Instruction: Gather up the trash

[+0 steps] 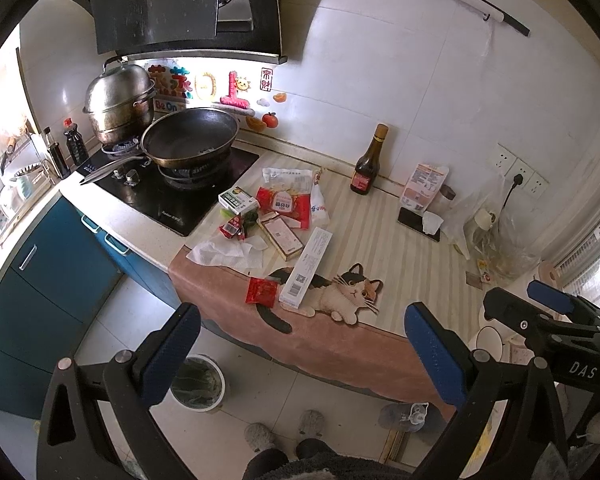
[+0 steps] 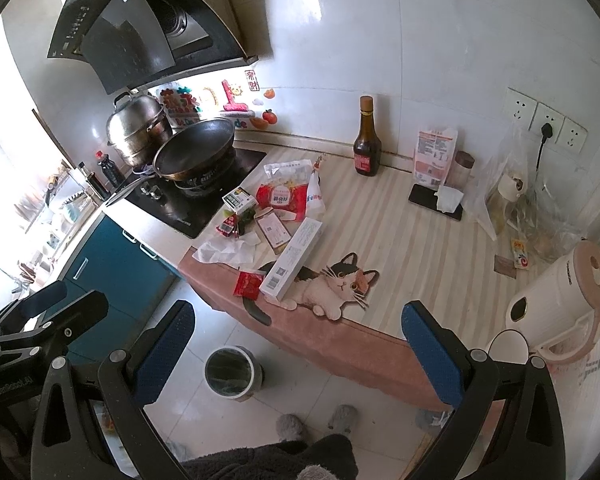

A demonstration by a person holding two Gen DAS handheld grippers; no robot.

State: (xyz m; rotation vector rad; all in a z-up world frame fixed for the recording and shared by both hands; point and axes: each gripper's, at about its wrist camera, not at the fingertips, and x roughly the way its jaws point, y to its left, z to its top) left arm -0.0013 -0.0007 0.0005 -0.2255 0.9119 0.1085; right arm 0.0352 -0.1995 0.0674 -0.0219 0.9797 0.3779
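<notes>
Trash lies in a heap on the striped counter mat (image 1: 400,248): a long white box (image 1: 306,268) (image 2: 292,258), a red sachet (image 1: 261,291) (image 2: 248,283), crumpled white tissue (image 1: 228,251) (image 2: 228,250), a brown flat box (image 1: 281,235), a red snack packet (image 1: 284,202) (image 2: 280,196), a green-and-white carton (image 1: 238,199) and a small red wrapper (image 1: 231,228). A white trash bin (image 1: 198,382) (image 2: 230,370) stands on the floor below the counter edge. My left gripper (image 1: 300,356) and right gripper (image 2: 296,354) are both open and empty, held back from the counter above the floor.
A wok (image 1: 190,136) and a steamer pot (image 1: 120,102) sit on the stove at the left. A dark sauce bottle (image 1: 366,164), a phone (image 1: 418,224), plastic bags (image 1: 496,236) and a white kettle (image 2: 560,300) stand to the right. Slippers (image 1: 284,432) are on the floor.
</notes>
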